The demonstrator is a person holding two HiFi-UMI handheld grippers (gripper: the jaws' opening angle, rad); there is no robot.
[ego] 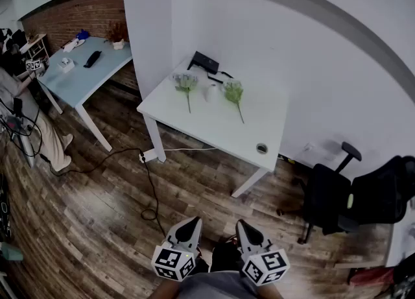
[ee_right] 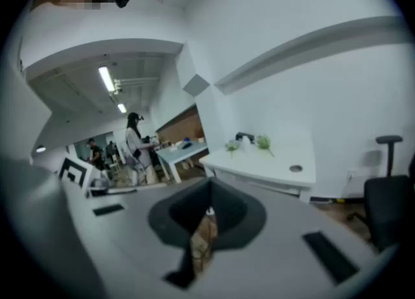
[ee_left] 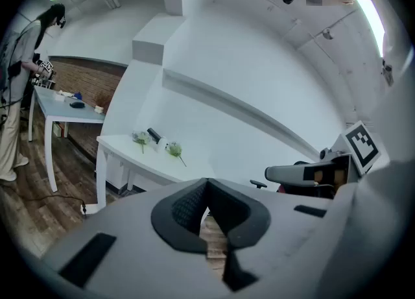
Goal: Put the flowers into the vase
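Two green flowers lie on a white table (ego: pixel 259 129) across the room: one flower (ego: pixel 187 84) on the left, the other flower (ego: pixel 234 94) on the right. A small white vase (ego: pixel 211 92) stands between them. The same flowers (ee_left: pixel 174 150) and table (ee_right: pixel 272 165) show far off in both gripper views. My left gripper (ego: pixel 189 227) and right gripper (ego: pixel 247 229) are held low near my body, over the wood floor, far from the table. Both are shut with nothing between the jaws.
A black device (ego: pixel 206 62) sits at the table's back edge. A black office chair (ego: pixel 331 194) stands to the right. A light blue table (ego: pixel 81 74) with small items is at the left, with a person (ego: pixel 26 113) beside it. A cable (ego: pixel 146 181) runs across the floor.
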